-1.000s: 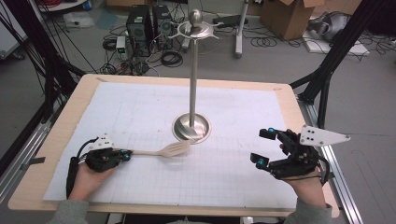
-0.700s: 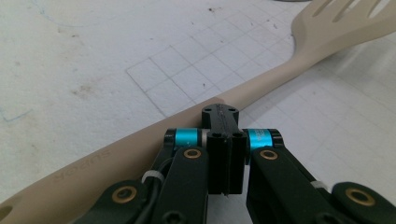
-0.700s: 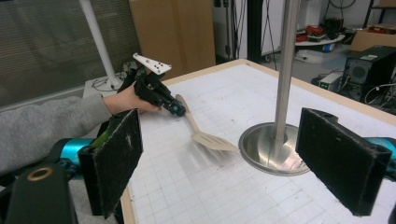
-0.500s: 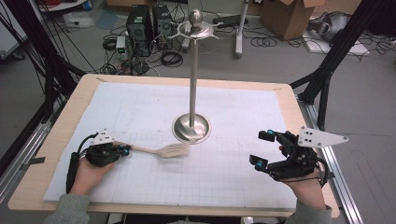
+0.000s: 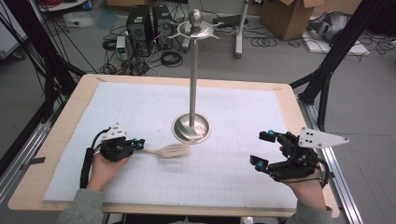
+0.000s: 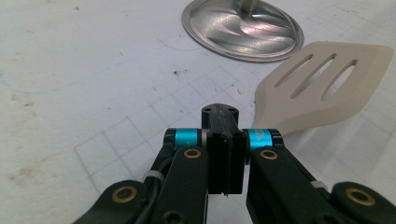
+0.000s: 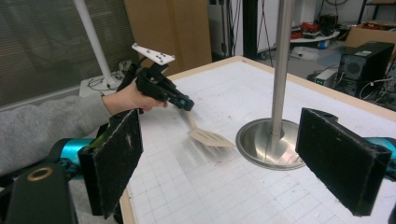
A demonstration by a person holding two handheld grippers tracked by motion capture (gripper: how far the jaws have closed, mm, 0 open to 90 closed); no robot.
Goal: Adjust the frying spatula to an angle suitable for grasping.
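Spatula in the left gripper's clamp, blade hovering by the stand's base
Left gripper [image 5: 136,144] sits at the near left of the white gridded tabletop [image 5: 140,107], jaws clenched tight on the handle of the cream slotted plastic spatula [image 5: 169,150]; its slotted blade is lifted a touch off the sheet, pointing right, just beside the round base of the tall polished metal utensil stand [image 5: 191,128] without touching it. Over on the near right, the right gripper [image 5: 264,149] hangs released, black pads wide apart with nothing between them, well apart from the spatula, facing the stand's pole
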